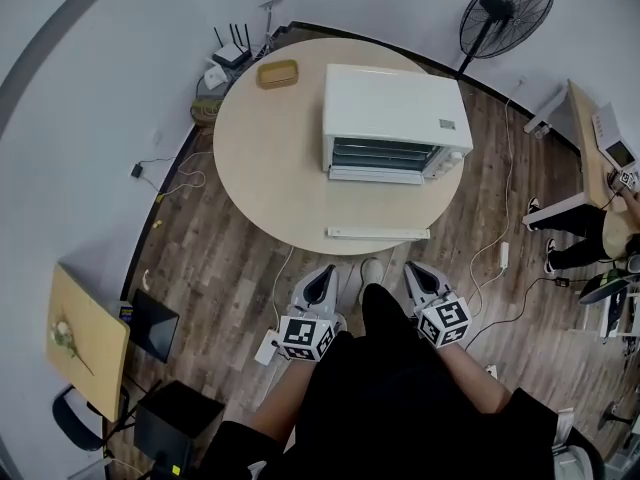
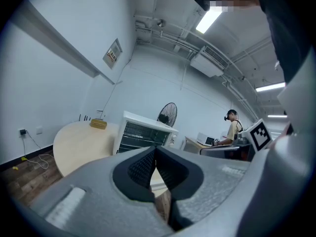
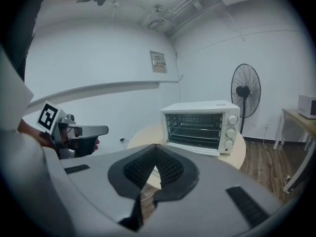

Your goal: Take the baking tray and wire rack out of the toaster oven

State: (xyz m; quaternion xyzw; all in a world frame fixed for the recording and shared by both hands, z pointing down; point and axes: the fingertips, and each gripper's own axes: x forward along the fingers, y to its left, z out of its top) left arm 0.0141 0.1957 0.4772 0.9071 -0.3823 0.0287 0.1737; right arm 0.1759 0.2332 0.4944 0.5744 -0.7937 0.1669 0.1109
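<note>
At the far left edge of the round tabletop (image 1: 262, 173) lies a small tan dish (image 1: 277, 73). The white toaster oven (image 1: 392, 116) stands toward the right edge, and its door (image 1: 376, 175) looks dropped open toward the person. Level shelf lines (image 3: 193, 130) run inside its mouth. I take them for the baking tray and wire rack, but I can't tell one from the other. A long white bar (image 1: 378, 233) lies along the near edge. A fan (image 1: 505, 10) stands beyond the tabletop on the right.

The left tongs (image 1: 322, 276) are pinched together on nothing, and so are the right tongs (image 1: 418, 273). Both are held low in front of the person, short of the near edge and well apart from the oven.

To my eye this is only the approach, with nothing yet touched. The next move calls for carrying the tongs across to the oven mouth and spreading one pair. That pair should then take the front lip of a shelf squarely, so it slides out level.
</note>
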